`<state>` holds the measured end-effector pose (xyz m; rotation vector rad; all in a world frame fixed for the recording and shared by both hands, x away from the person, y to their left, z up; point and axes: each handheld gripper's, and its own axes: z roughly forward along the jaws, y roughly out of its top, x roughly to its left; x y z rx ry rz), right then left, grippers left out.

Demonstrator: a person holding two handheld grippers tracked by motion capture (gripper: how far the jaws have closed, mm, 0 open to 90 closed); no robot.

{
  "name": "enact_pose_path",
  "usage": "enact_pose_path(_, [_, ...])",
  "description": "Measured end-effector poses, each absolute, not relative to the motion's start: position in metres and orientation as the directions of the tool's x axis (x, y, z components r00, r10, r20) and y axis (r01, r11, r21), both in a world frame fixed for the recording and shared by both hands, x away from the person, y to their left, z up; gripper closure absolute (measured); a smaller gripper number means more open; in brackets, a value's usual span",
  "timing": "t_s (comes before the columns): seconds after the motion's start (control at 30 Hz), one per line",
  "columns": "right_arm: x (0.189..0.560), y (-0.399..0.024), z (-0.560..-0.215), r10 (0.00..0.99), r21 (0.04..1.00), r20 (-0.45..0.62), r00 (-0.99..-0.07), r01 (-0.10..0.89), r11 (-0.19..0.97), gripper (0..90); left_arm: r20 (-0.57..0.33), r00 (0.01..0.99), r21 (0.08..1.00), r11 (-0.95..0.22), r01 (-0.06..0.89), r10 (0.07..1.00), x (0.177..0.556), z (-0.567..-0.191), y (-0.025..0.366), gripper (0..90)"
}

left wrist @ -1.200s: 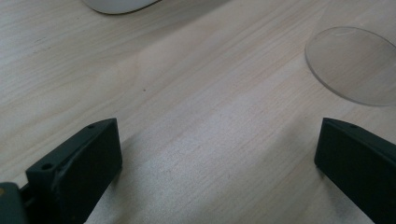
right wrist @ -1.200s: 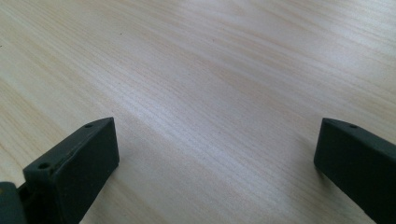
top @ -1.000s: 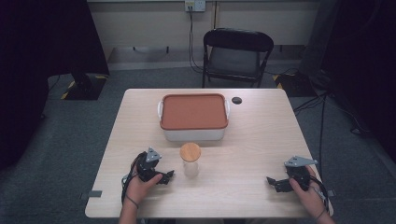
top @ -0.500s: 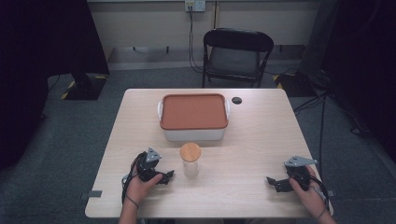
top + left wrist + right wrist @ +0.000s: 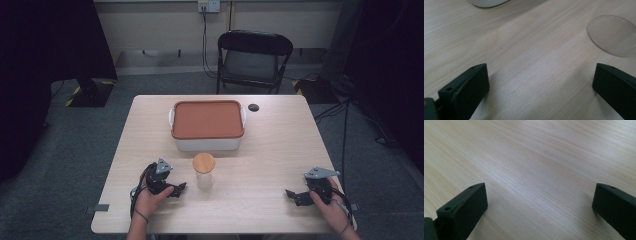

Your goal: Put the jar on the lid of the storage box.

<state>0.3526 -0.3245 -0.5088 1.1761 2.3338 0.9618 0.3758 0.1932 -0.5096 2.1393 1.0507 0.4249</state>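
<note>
I rested my left gripper [image 5: 176, 189] wide open on the table [image 5: 270, 165] just left of the jar [image 5: 204, 171] (wooden lid on, near the box [image 5: 208, 125]), ready to close on it, while my right gripper [image 5: 296, 196] waited open, well apart.

Pretty dim room overall in the high view, with the pale worktop [image 5: 260, 150] as the one well-lit patch, lit from above. Corners falling off to near black, left and right sides especially. Soft, slightly grainy, low detail. Short soft shadow beside the glass jar [image 5: 204, 171]. Both gripper views brighter and warmer, wood grain crisp mid-frame. Black jaws up close a bit soft, casting faint shadows onto the wood. Jar base [image 5: 614, 35] hazy, mild sheen on the glass.
</note>
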Motion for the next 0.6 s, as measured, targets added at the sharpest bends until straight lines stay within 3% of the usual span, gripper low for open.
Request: enact_pose_path(0.6, [0.3530,-0.3247,-0.5088,0.803,0.708,-0.010,-0.596,0.563,0.426,0.0,-0.028,0.640,0.727,-0.424,0.540,0.768,0.3732,-0.5060,0.1918,1.9])
